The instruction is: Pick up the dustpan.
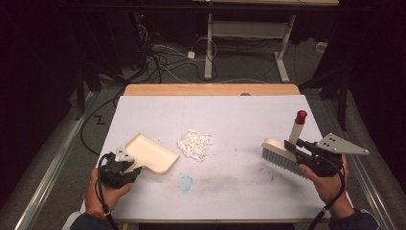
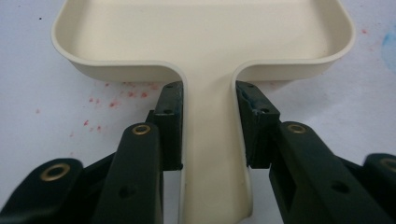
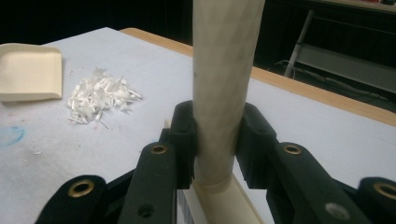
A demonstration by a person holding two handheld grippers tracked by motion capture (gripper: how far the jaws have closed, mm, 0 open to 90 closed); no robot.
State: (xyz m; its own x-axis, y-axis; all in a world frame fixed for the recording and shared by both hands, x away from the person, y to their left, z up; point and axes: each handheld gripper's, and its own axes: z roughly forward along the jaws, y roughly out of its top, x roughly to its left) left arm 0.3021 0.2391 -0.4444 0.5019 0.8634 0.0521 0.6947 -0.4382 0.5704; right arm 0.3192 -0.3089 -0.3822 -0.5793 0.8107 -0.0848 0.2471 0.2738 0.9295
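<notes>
I have the left tongs [image 1: 135, 165] clamped on the handle of the cream dustpan [image 1: 152, 153], one black jaw pressed to each side of it. In the left gripper view the handle runs straight up between the jaws and widens into the tray of the dustpan [image 2: 205, 32], which lies flat on the desk [image 1: 230, 187]. The pan's open mouth faces the pile of white paper scraps [image 1: 195, 144], and the pan sits just beside that pile, on the side of my left hand [image 1: 107, 189], not touching it.

My right tongs [image 1: 293, 144] grip the pale handle of the hand brush [image 1: 282, 155] low down, close to where it joins the brush head. In the right gripper view the brush handle [image 3: 224, 79] stands upright between the two jaws, held from both sides. From the high view the handle ends in a red cap [image 1: 301, 116], and the grey bristles point down at the desk; I cannot tell whether they touch it. The brush is well apart from the scrap pile, on the side away from the dustpan, so the pile lies between the two tools.

A faint blue smear [image 1: 186, 181] marks the desk near the pile, on the side closest to me, and small red specks [image 2: 116, 100] dot the surface by the dustpan handle.
</notes>
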